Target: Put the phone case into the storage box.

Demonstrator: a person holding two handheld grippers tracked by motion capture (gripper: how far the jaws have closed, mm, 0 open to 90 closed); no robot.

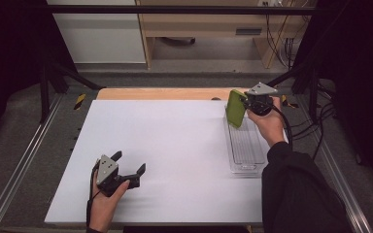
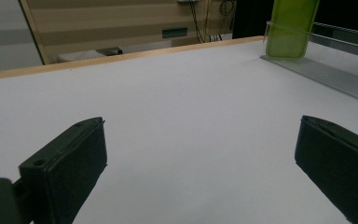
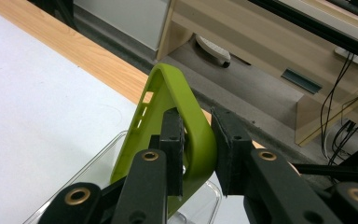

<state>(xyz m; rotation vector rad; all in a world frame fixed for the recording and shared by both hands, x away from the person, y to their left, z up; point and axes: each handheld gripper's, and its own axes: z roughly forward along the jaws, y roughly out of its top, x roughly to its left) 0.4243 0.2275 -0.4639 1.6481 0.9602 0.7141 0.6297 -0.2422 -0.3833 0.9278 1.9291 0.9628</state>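
Note:
A lime-green phone case [image 1: 235, 108] stands upright over the far end of a clear plastic tray [image 1: 246, 144] at the right of the white table top [image 1: 175, 141]. My right gripper [image 1: 245, 103] is shut on the case's top edge. In the right gripper view one pad sits inside the case [image 3: 168, 93] and the other outside, with the tray rim [image 3: 102, 151] below. My left gripper [image 1: 129, 161] rests open near the front left of the table, nothing between its jaws. From the left gripper view [image 2: 200, 126], the case [image 2: 289, 28] stands in the tray [image 2: 326, 77] far off.
A wooden strip [image 1: 160, 93] borders the table's far edge. Metal rails [image 1: 24, 160] run along both sides, and cables [image 1: 311, 126] trail at the right. A person's dark sleeve [image 1: 296, 194] covers the front right corner. Cabinets [image 1: 199, 24] stand beyond the table.

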